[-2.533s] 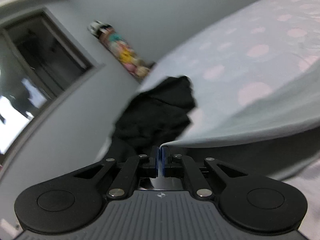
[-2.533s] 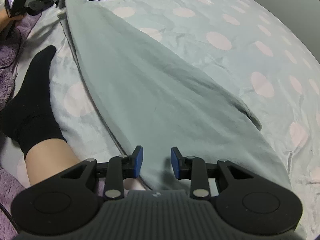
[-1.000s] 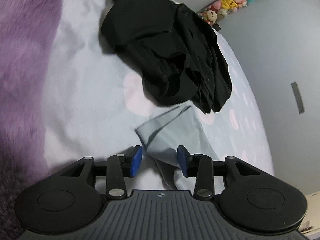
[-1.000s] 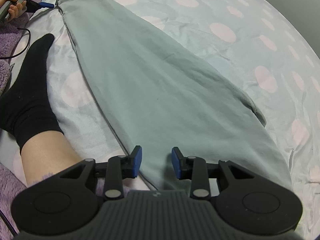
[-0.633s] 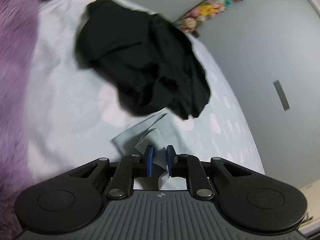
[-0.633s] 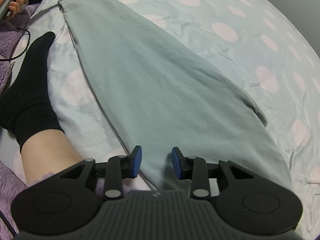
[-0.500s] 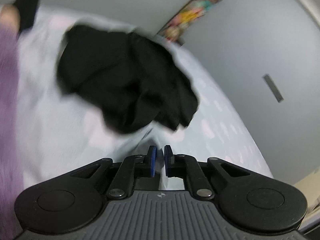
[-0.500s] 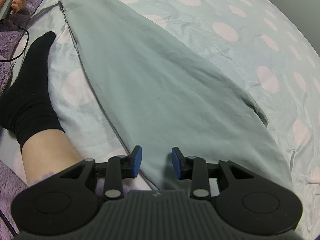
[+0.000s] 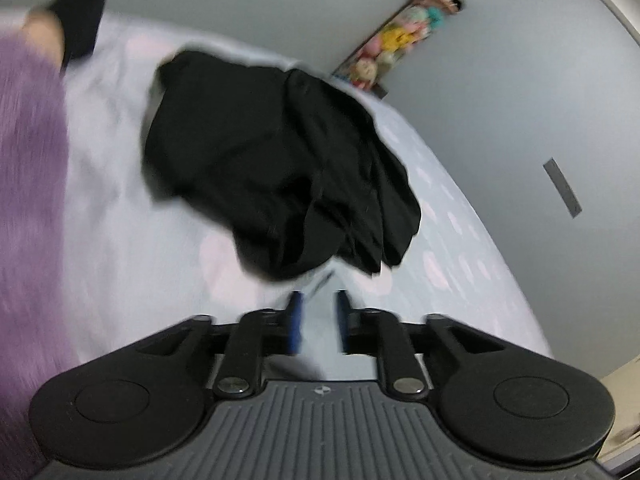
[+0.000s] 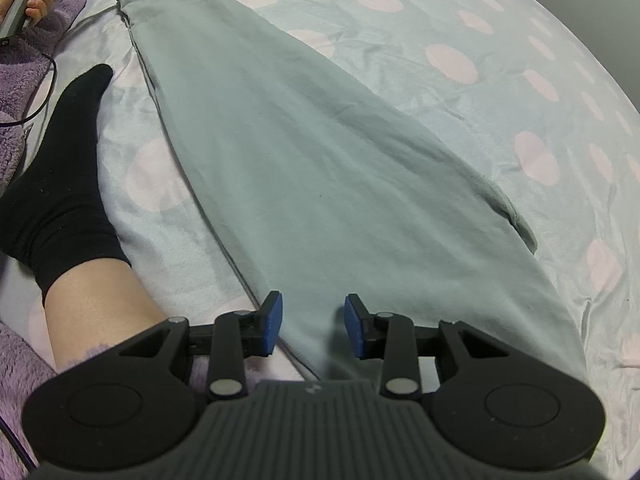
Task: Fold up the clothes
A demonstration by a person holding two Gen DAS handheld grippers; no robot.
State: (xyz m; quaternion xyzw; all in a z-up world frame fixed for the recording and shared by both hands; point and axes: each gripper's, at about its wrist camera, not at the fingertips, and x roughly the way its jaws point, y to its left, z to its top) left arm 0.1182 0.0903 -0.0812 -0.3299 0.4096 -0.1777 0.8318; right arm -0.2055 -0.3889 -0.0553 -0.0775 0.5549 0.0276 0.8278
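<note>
Garment: we find the grey-green garment [image 10: 320, 168] spread flat and lengthwise on the polka-dot bedsheet [image 10: 500, 80], laid out for folding.
Left gripper [image 9: 318, 322]: jaws opening, far corner cloth between them, unpinched.
Right gripper [image 10: 313, 324]: parted, straddling the near hem, poised to pinch.
Black clothes [image 9: 280, 168]: heaped beyond, we judge awaiting folding.

Matt grey-green cloth garment [image 10: 320, 168] lies on soft, wrinkled polka-dot bedsheet [image 10: 500, 60].
</note>
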